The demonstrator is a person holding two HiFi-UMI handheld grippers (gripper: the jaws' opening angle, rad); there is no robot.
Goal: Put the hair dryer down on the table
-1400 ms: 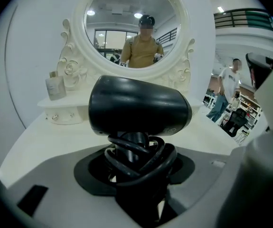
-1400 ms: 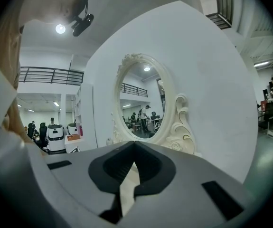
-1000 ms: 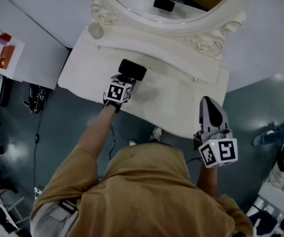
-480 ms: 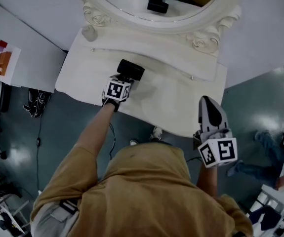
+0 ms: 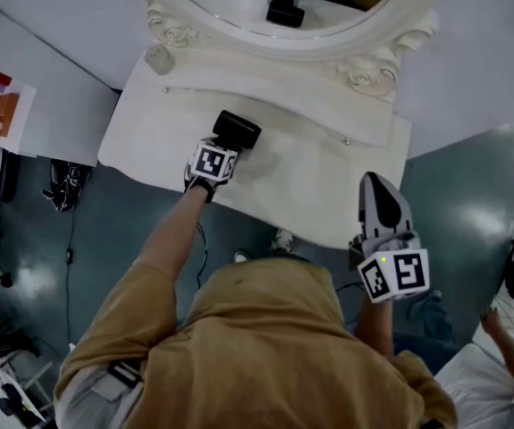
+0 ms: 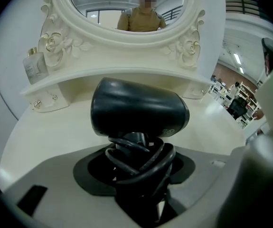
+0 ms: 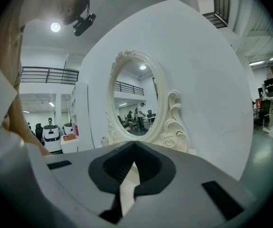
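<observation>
A black hair dryer (image 5: 237, 130) is over the left part of the white vanity table (image 5: 315, 181). My left gripper (image 5: 223, 147) is shut on its handle, which has the black cord wound round it. In the left gripper view the dryer's barrel (image 6: 136, 109) lies crosswise above the jaws, with my left gripper (image 6: 138, 177) clamped on the wrapped handle. Whether the dryer touches the tabletop I cannot tell. My right gripper (image 5: 374, 186) hangs by the table's front right edge, shut and holding nothing, and in its own view my right gripper (image 7: 134, 146) points at the mirror.
An oval mirror (image 5: 283, 21) in a carved white frame stands at the back of the table. A small clear bottle (image 5: 158, 58) sits on the raised shelf at the back left. The grey floor lies below the table's front edge. A person's arm shows at the lower right.
Both grippers keep their places and the hair dryer stays in the left grip. The head view has shifted slightly, and a person has come into the lower right corner.
</observation>
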